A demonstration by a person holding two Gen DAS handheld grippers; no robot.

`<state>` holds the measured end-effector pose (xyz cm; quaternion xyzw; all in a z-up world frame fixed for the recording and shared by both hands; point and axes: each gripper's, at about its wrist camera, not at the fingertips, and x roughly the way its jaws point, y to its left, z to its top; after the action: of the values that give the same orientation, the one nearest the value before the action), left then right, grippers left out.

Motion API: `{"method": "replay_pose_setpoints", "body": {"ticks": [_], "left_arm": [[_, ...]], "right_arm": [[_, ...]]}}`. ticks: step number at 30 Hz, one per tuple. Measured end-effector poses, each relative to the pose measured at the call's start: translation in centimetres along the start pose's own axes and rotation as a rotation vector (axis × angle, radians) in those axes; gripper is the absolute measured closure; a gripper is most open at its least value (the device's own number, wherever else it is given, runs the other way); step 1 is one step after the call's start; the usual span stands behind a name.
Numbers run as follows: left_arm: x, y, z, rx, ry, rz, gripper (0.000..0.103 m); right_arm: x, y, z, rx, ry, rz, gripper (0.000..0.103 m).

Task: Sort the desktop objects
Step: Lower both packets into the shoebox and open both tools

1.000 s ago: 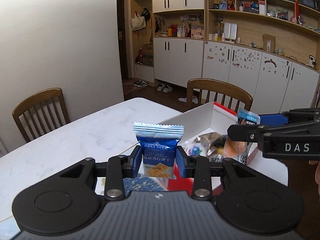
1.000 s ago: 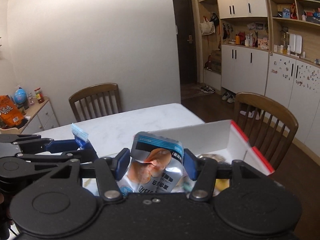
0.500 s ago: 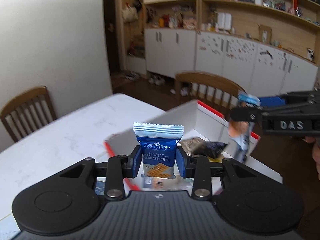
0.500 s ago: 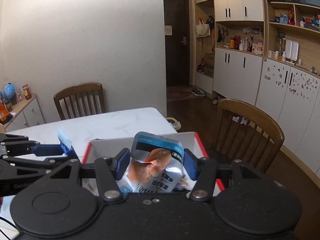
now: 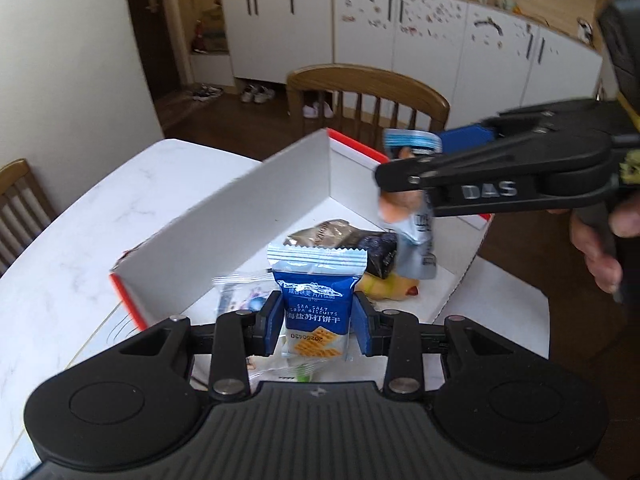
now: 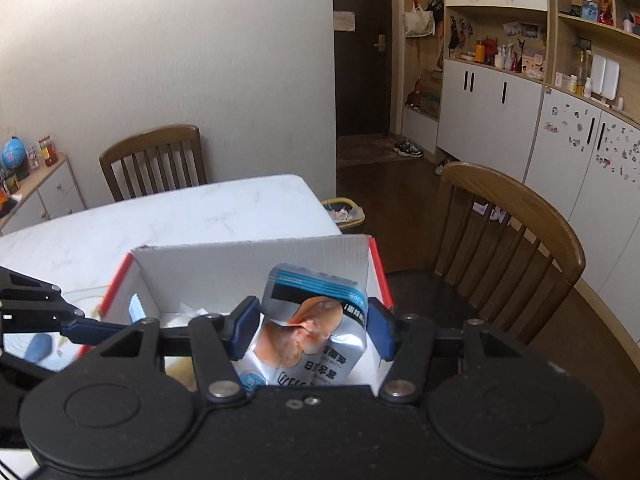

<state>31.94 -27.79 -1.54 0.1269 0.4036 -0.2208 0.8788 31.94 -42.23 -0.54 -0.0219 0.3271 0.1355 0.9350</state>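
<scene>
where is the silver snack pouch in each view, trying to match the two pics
Left wrist view: the silver snack pouch hangs at right of centre, clamped in the right gripper above the open box.
Right wrist view: the same pouch fills the lower centre, between that gripper's blue pads.
Shared landmark: the white box with red edges on the marble table.
</scene>
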Motion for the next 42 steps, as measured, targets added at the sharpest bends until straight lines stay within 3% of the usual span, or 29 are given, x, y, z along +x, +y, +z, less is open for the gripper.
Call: {"method": "replay_pose_setpoints", "body": {"ticks": [16, 24, 36, 39, 42], "left_arm": [[4.7, 0.5, 0.2, -0.002, 0.142, -0.077, 0.068], [5.7, 1.3, -0.4, -0.016, 0.183, -0.109, 0.068], [6.4, 1.8, -1.0, -0.044, 0.201, -0.132, 0.066], [6.3, 1.8, -1.0, -0.048, 0.204, -0.131, 0.061], [6.0, 1.7, -1.1, -0.041, 0.195, -0.126, 0.046]], "right_arm": [[4.6, -0.3, 0.3, -0.033, 0.102, 0.035, 0.046], [6.7, 0.2, -0.5, -0.035, 0.167, 0.058, 0.046], [7.7, 0.4, -0.6, -0.040, 0.184, 0.064, 0.038], [7.4, 0.7, -0.6, -0.050, 0.182, 0.070, 0.037], [7.1, 1.0, -0.6, -0.062, 0.172, 0.072, 0.036]]}}
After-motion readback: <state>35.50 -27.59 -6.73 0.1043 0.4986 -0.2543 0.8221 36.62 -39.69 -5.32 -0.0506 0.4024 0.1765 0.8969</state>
